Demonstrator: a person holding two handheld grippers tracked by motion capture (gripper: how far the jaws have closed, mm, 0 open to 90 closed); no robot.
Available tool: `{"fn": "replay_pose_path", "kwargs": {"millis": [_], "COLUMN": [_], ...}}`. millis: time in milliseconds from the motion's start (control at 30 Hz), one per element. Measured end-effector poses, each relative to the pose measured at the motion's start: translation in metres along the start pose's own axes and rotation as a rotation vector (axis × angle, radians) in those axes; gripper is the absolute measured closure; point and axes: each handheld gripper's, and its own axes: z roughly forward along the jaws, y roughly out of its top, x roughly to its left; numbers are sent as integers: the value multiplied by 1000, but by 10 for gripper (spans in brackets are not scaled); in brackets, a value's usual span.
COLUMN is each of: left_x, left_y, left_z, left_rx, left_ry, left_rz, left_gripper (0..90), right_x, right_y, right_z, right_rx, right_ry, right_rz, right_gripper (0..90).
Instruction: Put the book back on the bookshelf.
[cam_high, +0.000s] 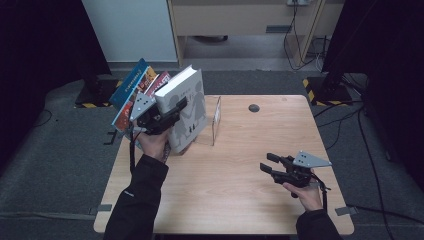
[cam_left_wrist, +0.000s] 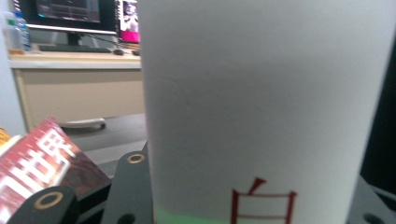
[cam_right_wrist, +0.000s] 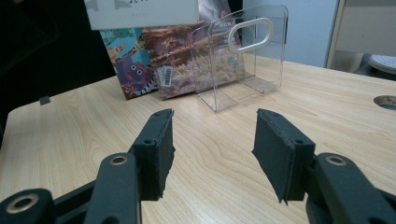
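1. The table (cam_high: 235, 200) was mostly bare wood, with a clear plastic book stand (cam_high: 216, 120) near its far left part and a few books leaning at the stand's left side

2. We held the thick white book (cam_high: 186, 107) in our left gripper (cam_high: 167, 116), its jaws clamped across the book, which hung tilted above the table's left edge, lifted off the wood. We judged the job about half done: the book was picked up, but not yet set anywhere

3. The leaning books, a blue one (cam_high: 129, 90) and a red one (cam_high: 159, 80), rested by the stand, untouched

4. Our right gripper (cam_high: 272, 165) hovered low over the near right of the table, jaws spread apart and empty

5. The high view gave the whole layout; the left gripper view gave the white cover (cam_left_wrist: 266, 107) close up with a red character (cam_left_wrist: 261, 205); the right gripper view showed the stand's handle hole (cam_right_wrist: 251, 33) and the barcode label (cam_right_wrist: 166, 74) on a leaning book
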Motion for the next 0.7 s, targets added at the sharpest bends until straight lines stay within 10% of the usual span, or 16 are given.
{"fn": "replay_pose_path", "kwargs": {"millis": [700], "left_x": [14], "left_y": [-6], "left_z": [52], "left_rx": [-9], "left_ry": [78], "left_rz": [-34], "left_gripper": [528], "right_x": [-2], "right_y": [-2], "right_z": [-1], "right_rx": [14], "right_ry": [-1], "right_rz": [-1], "right_gripper": [481]}}
